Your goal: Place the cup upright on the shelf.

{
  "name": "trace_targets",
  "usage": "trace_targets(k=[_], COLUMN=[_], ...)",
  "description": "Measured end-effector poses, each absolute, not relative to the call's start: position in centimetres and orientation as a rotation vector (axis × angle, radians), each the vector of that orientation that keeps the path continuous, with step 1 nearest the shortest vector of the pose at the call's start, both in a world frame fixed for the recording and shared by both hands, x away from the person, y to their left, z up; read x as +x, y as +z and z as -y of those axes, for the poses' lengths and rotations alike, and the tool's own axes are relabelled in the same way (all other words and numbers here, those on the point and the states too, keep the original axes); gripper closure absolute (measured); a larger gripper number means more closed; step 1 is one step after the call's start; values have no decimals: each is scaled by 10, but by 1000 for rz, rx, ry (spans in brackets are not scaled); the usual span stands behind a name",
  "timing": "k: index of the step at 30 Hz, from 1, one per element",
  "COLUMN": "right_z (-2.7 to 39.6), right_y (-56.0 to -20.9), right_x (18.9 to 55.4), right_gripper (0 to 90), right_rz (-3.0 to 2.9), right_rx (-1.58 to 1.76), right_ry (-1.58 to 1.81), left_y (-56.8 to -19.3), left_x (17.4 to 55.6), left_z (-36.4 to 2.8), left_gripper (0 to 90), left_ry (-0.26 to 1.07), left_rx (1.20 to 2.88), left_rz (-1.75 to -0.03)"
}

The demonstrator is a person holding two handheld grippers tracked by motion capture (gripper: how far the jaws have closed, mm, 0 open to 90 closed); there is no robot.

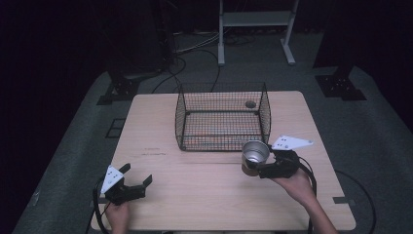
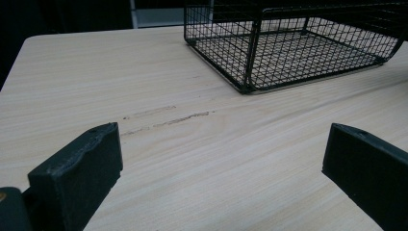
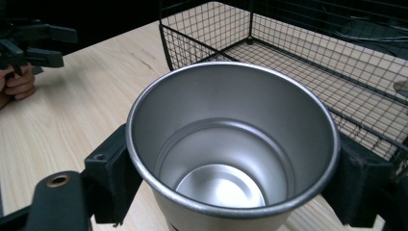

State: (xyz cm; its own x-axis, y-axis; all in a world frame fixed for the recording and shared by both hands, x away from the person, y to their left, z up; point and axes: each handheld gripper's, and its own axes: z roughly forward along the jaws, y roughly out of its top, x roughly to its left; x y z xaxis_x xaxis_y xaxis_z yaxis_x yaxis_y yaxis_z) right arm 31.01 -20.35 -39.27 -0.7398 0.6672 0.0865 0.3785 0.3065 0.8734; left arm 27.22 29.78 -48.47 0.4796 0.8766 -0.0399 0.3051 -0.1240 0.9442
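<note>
High view: a steel cup (image 1: 254, 155) is clamped by the right claw (image 1: 265, 168) just in front of the wire basket (image 1: 221, 117), near the tabletop's (image 1: 195, 195) right front. Right gripper view — the cup (image 3: 231, 144) is seen upright, empty inside, pinched at its sides between both jaws; whether its base touches the wood cannot be told. No brand, label or writing can be read. Left claw (image 1: 139, 184) is held wide apart, nothing gripped, low over bare wood at front left — jaws spread in the left gripper view, basket (image 2: 298, 48) ahead.

dark room | grey carpet floor (image 1: 384, 136) | white frame (image 1: 255, 22) | cables (image 1: 195, 48)
</note>
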Motion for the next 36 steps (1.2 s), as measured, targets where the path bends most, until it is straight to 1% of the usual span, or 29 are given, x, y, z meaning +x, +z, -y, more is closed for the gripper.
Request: trace_targets(k=[16,36], right_z=[191,175], right_y=[-351,-323], right_x=[334,358], right_gripper=[180,180], right_rz=[-2283,-2265], right_rx=[932,912], right_ry=[1430,1396], left_y=[-485,-485], left_x=[272,273], left_z=[-298,-297], left_gripper=[0,0], left_ry=[678,679], left_rx=[1674,1672], left_rz=[-1026,-1026])
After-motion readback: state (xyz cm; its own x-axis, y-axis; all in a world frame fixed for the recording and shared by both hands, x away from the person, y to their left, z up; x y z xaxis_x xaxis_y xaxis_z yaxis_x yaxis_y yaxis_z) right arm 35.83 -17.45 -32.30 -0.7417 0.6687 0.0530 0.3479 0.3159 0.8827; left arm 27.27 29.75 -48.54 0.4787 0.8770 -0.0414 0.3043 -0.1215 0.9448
